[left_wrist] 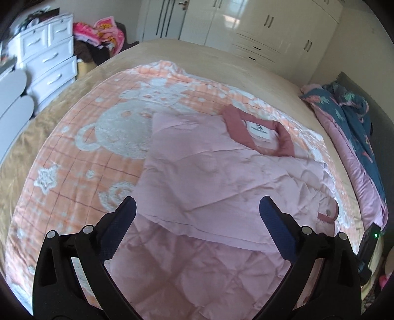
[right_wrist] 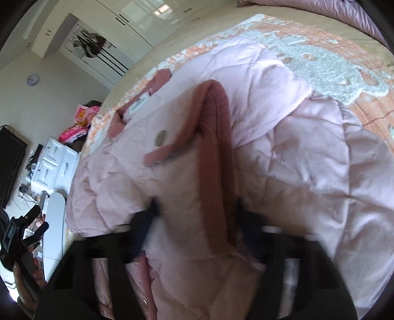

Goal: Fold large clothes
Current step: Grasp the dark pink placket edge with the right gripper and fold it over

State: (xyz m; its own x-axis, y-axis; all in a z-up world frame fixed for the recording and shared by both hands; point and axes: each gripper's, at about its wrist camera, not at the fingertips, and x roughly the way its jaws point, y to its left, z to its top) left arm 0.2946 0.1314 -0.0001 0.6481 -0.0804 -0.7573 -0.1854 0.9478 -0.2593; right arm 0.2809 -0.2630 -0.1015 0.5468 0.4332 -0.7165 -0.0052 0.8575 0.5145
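Bed (left_wrist: 221,53): beige sheet under my peach bear blanket (left_wrist: 81,152).
Jacket (left_wrist: 221,172): pink, quilted, spread just ahead of both tongs.
Left tongs (left_wrist: 197,209): I see them gaping, empty, above the jacket.
Right tongs (right_wrist: 194,214): clamped on its ribbed cuff (right_wrist: 214,157).

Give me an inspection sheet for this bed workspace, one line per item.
Surface: bed with a peach bear-print blanket spread on it.
Job's things: pink quilted jacket lying partly folded, collar away from the camera.
Clutter: bundled dark floral duvet at the bed's edge.
Grippers: left gripper open above the jacket; right gripper shut on a ribbed cuff.
Cables: nothing seen.
Surroundings: white drawers, wardrobes.
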